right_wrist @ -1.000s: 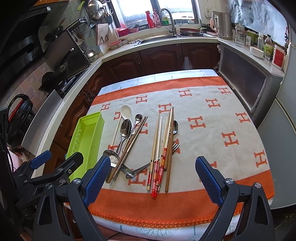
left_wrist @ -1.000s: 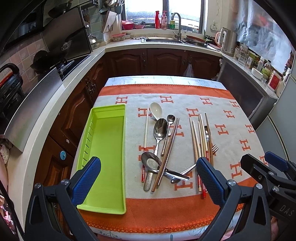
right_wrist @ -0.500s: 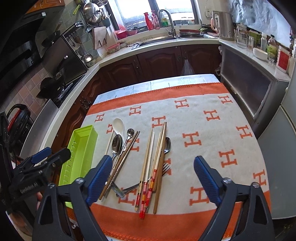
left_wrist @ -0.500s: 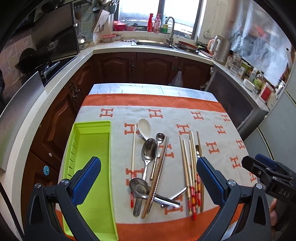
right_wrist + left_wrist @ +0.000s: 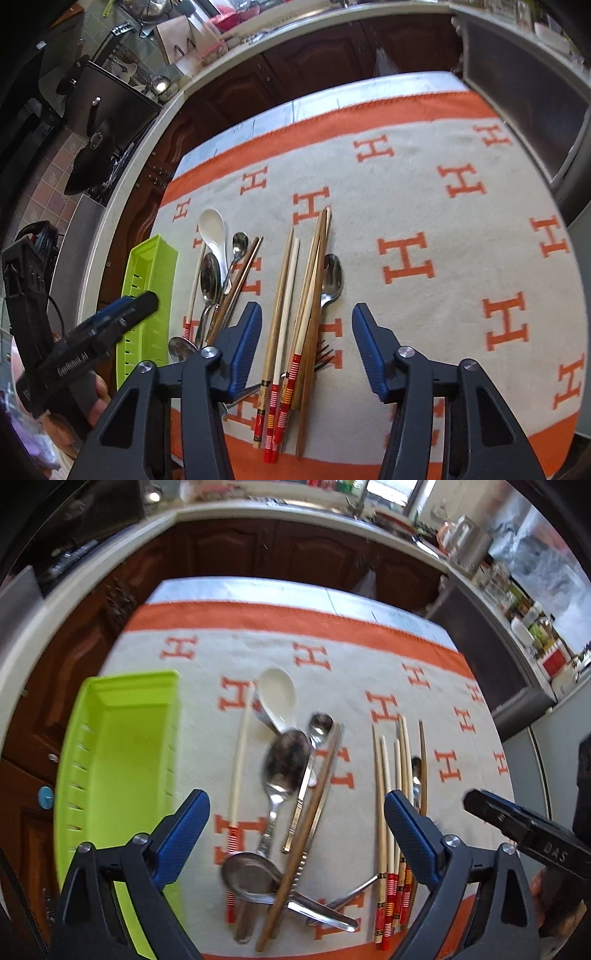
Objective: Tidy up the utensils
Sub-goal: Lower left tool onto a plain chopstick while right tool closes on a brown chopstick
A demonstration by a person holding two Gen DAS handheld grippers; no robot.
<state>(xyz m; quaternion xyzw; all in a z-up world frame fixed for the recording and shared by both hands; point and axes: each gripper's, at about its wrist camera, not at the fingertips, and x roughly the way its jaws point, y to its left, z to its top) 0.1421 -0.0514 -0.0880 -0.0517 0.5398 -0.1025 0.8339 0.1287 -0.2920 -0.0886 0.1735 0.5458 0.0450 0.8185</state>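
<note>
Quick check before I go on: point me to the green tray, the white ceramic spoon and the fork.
green tray (image 5: 122,760), left wrist view, bare floor of the tray.
white ceramic spoon (image 5: 277,694), left wrist view, middle of its bowl.
fork (image 5: 325,356), right wrist view, its tines beside the chopsticks.

Fork (image 5: 325,356) mostly under chopsticks (image 5: 306,314)

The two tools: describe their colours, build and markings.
Both are black, open-framed plastic with silver bolts and blue ribbed finger pads. The left tool reads "GenRobot.AI" on its body in the right wrist view; the right tool reads "DAS" in the left wrist view.
</note>
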